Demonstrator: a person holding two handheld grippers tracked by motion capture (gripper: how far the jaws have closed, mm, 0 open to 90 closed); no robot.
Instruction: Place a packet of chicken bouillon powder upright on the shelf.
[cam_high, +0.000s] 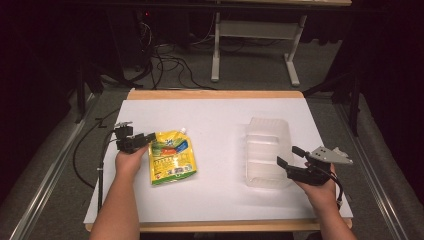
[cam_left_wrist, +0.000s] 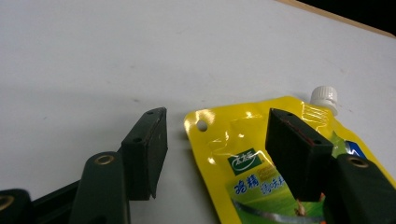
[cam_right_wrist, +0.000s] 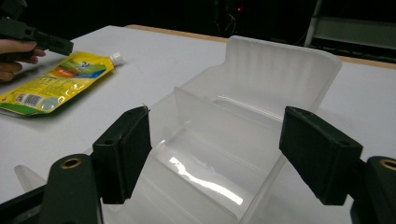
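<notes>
The left gripper (cam_high: 145, 138) has its fingers (cam_left_wrist: 145, 151) spread wide over the top corner of the yellow pouch (cam_high: 172, 157), which lies flat on the desk (cam_high: 215, 200) at the left, nothing gripped yet. The right gripper (cam_high: 292, 157) is equally wide at the near end of the clear bin (cam_high: 268, 150). I'd judge this the approach to a pickup: next, lower and close on the pouch's edge.

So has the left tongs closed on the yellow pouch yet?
No, in the left gripper view the left tongs stand open, their jaws spread around the top corner of the yellow pouch without pinching it.
</notes>
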